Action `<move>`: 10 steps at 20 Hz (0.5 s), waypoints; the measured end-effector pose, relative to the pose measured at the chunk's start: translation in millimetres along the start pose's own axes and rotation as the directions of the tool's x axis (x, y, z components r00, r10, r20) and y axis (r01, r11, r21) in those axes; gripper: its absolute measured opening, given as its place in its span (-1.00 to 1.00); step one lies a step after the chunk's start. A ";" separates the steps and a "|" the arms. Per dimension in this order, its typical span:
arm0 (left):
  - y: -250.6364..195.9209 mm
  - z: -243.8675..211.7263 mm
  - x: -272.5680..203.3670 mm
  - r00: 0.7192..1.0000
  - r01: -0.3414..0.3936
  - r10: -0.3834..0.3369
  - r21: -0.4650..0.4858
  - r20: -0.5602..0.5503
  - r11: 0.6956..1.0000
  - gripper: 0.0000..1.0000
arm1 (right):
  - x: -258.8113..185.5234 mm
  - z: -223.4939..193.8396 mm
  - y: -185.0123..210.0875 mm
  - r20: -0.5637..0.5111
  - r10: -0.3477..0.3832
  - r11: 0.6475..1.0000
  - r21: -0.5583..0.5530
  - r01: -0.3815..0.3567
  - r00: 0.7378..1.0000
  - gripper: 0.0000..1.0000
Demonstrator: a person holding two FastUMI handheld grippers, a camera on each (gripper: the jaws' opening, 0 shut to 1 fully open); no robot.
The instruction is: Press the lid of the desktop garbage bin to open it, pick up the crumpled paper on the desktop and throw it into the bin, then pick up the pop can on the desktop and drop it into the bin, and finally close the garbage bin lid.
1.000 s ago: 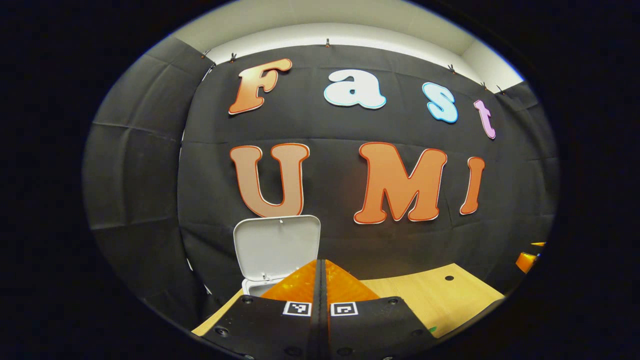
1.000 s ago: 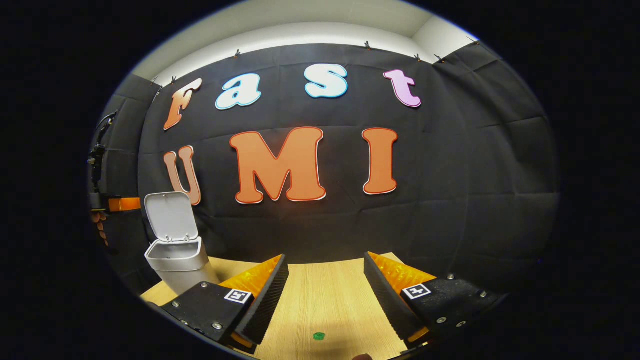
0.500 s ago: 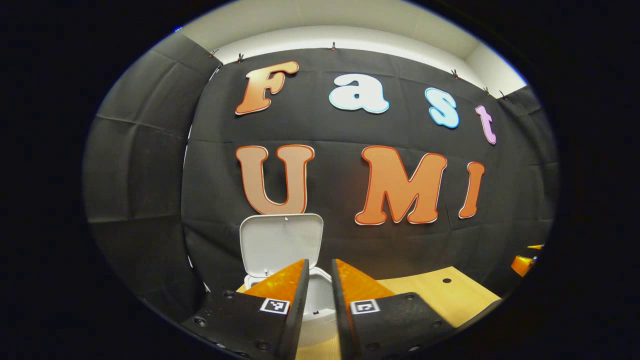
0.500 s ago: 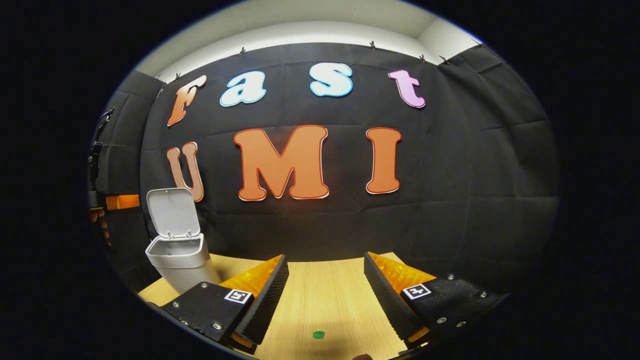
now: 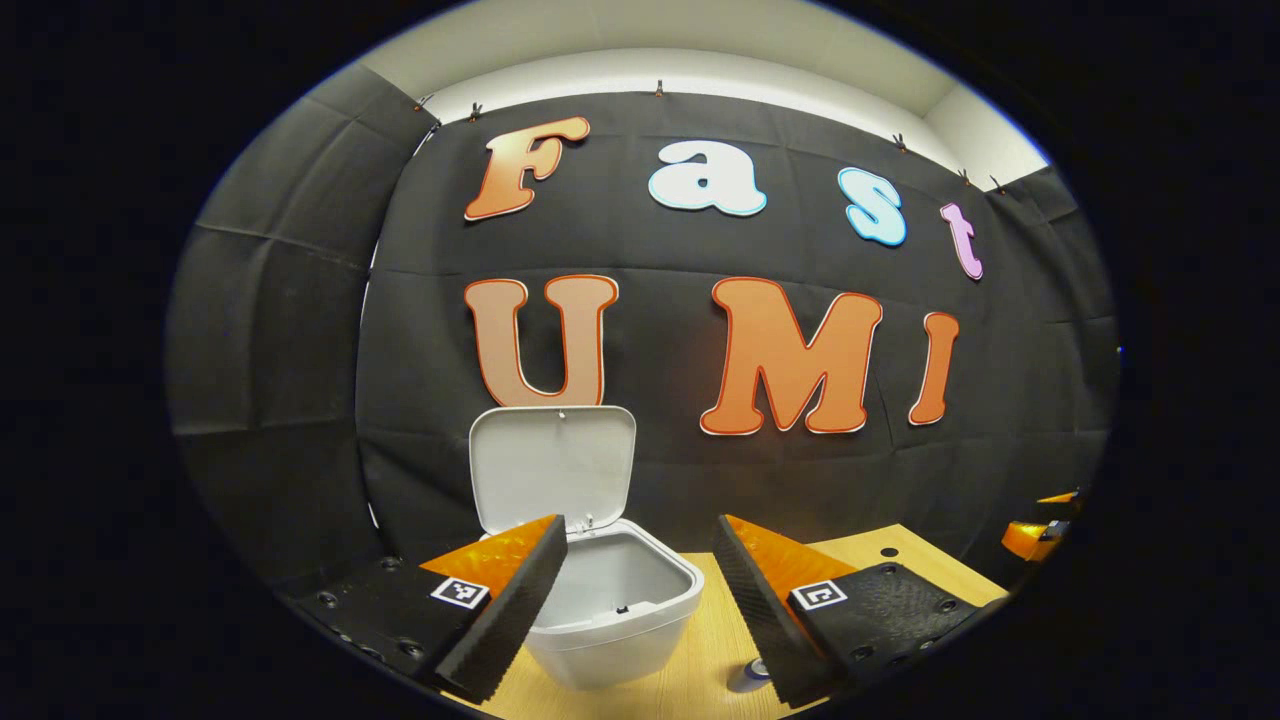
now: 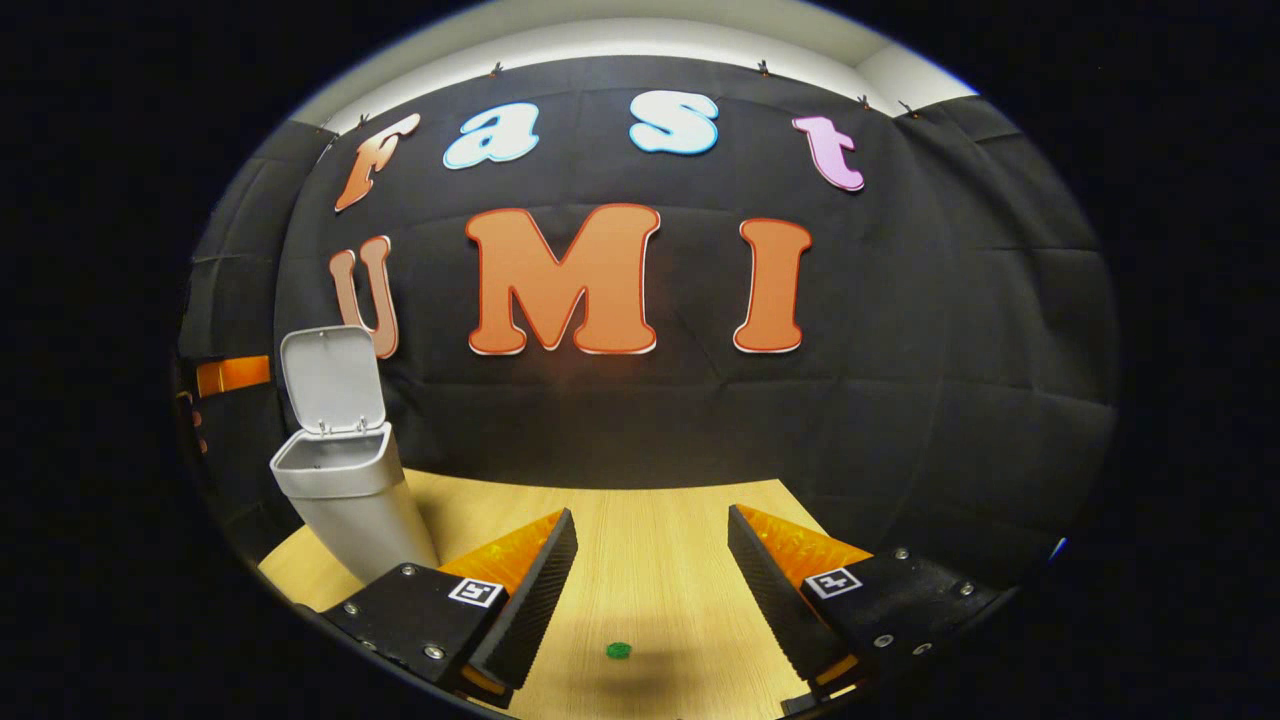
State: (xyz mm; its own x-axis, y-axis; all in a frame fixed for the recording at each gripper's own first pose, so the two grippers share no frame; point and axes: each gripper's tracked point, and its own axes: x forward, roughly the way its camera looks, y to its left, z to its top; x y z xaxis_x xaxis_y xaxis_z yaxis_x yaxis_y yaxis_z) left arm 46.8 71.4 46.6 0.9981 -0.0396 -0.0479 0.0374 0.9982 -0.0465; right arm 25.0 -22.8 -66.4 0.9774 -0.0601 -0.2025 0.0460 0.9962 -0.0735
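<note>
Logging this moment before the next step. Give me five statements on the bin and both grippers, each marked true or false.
1. The bin lid stands raised. True.
2. The left gripper is shut on the bin's rim. False: its jaws are apart, with the open garbage bin between and beyond them.
3. The right gripper holds crumpled paper. False: it is open over the bare desktop.
4. A small green dot lies on the desktop. True.
5. In the right gripper view the bin stands at the left. True.
</note>
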 end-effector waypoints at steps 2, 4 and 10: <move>2.0 -7.5 -0.7 1.000 -0.003 0.003 -0.006 -0.008 1.000 0.87 | 11.2 -21.3 -0.7 -0.051 -0.002 1.000 -0.016 0.001 0.999 0.87; 6.0 -14.0 -0.3 1.000 -0.006 0.006 -0.008 -0.014 1.000 0.87 | 22.1 -49.6 2.3 -0.119 0.016 1.000 -0.014 -0.017 0.993 0.87; 20.9 -34.3 4.3 0.998 -0.024 0.024 0.000 -0.050 1.000 0.87 | 53.8 -154.5 20.2 -0.363 0.030 1.000 0.005 -0.031 0.931 0.89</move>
State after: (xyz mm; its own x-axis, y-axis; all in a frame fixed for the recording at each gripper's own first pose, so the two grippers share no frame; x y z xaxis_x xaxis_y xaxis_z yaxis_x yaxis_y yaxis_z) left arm 50.2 90.5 11.2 0.9949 -0.0176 -0.0990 0.0132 0.9989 -0.0454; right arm 46.7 -15.6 -229.6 0.8369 -0.0485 -0.5452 0.0170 0.9979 -0.0627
